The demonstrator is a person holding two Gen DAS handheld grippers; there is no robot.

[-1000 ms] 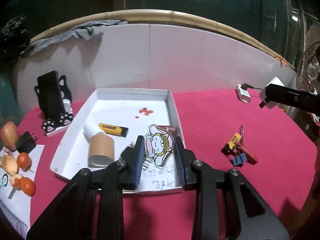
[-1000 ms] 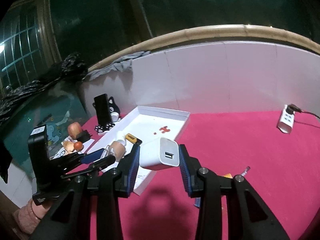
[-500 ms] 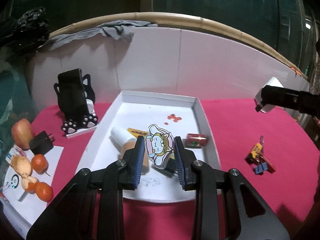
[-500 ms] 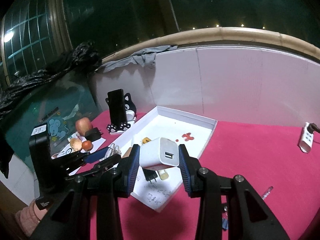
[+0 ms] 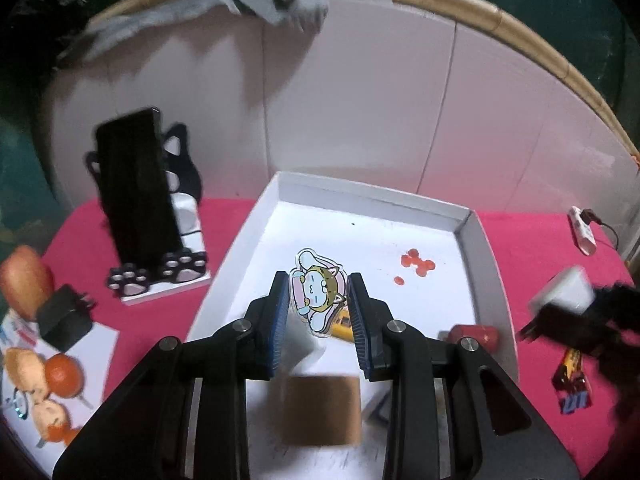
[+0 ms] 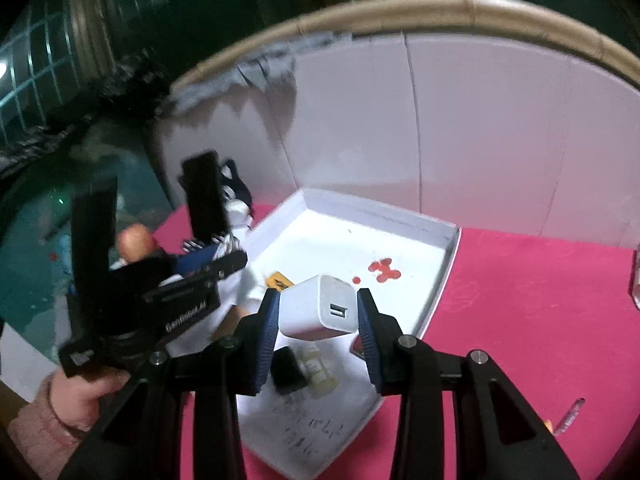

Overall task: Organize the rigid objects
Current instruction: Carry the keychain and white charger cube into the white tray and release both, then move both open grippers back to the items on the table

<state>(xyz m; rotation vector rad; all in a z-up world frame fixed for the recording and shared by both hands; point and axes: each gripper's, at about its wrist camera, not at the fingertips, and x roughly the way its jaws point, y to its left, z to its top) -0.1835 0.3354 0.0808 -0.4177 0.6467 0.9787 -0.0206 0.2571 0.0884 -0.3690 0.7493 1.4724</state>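
Observation:
My left gripper (image 5: 319, 300) is shut on a flat cartoon cat charm (image 5: 317, 294) and holds it above the white tray (image 5: 372, 196). My right gripper (image 6: 318, 310) is shut on a white USB charger cube (image 6: 320, 307) over the tray's (image 6: 448, 256) right part; it also shows blurred in the left wrist view (image 5: 566, 294). In the tray lie a cardboard roll (image 5: 320, 410), a yellow battery (image 5: 343, 322), a red battery (image 5: 474, 334) by the right wall, and red beads (image 5: 418, 263). The left gripper's body (image 6: 160, 284) shows in the right wrist view.
A black phone on a cat stand (image 5: 138, 196) stands left of the tray. Fruit (image 5: 62, 374), an apple (image 5: 24, 280) and a black plug (image 5: 66, 320) lie at far left. Small clips (image 5: 572, 380) lie on the red cloth at right. A white power strip (image 5: 583, 232) is at the back right.
Both grippers moved forward and down over the tray with their objects still held. The right gripper came in closer on the tray's right side.

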